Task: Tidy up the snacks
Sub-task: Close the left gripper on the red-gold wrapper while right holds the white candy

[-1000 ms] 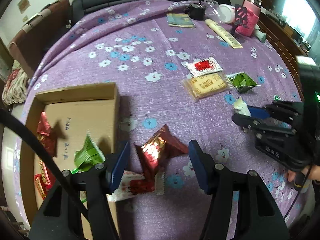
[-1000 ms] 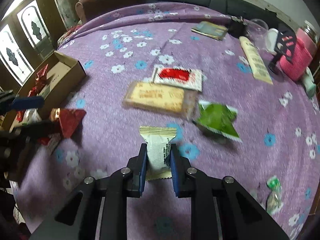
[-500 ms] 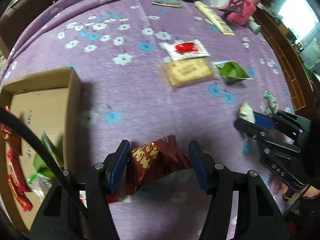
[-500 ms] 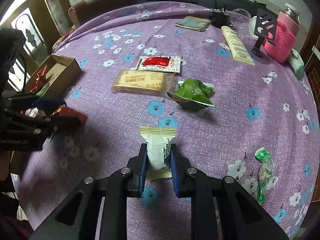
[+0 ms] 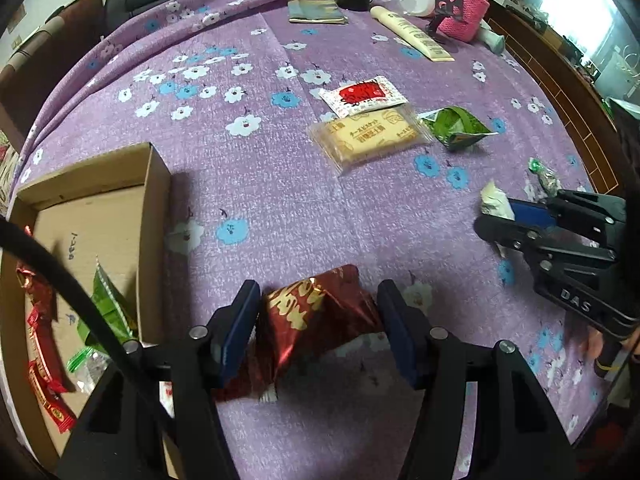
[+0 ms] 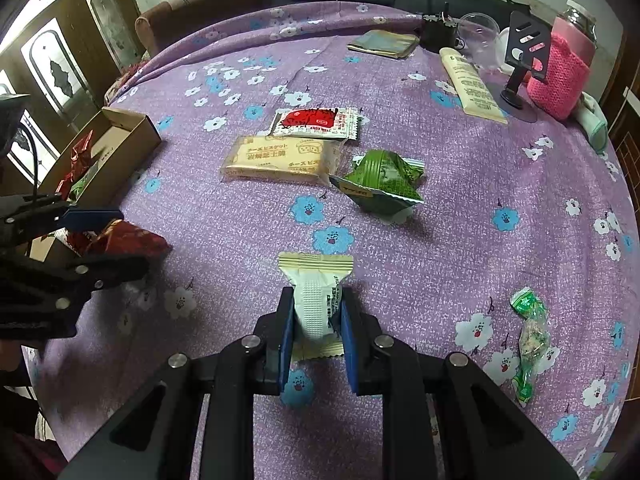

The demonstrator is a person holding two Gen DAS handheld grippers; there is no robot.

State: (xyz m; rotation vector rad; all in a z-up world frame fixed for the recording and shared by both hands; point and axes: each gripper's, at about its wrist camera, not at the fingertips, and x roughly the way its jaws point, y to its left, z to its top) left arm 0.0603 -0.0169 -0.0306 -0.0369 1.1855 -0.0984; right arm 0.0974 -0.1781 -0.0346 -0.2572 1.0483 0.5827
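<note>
1. We see two grippers. The left gripper [image 5: 318, 320] has its blue pads on either side of one dark red foil snack packet [image 5: 316, 316]; whether the pads press on it we cannot tell from either view.
2. The right gripper [image 6: 316, 320] is clamped on one cream-white wrapped snack [image 6: 316, 300], which stands upright between its pads above the cloth.
3. Loose on the purple flowered tablecloth [image 6: 460, 184] we count four snacks: one white sachet with a red label [image 6: 316, 122], one long yellow biscuit pack [image 6: 280, 158] just in front of it and touching it, one green pyramid-shaped packet [image 6: 380, 182] just beside the biscuit pack, and one small clear candy with green twisted ends [image 6: 530, 338] well apart, near the right gripper.
4. One open cardboard box [image 5: 152, 184] sits at the table's left edge, close beside the left gripper. In it we make out one green packet [image 5: 106, 304] and several red ones [image 5: 40, 344]; a black cable [image 5: 60, 280] crosses them, so we cannot give an exact count.
5. Under the red foil packet lies one more white-and-red wrapper [image 5: 268, 392], mostly hidden.
6. At the far edge we count one cream tube [image 6: 470, 84], one pink knitted bottle sleeve [image 6: 560, 76], one black stand [image 6: 524, 52], and one flat grey-green pouch [image 6: 382, 44].
</note>
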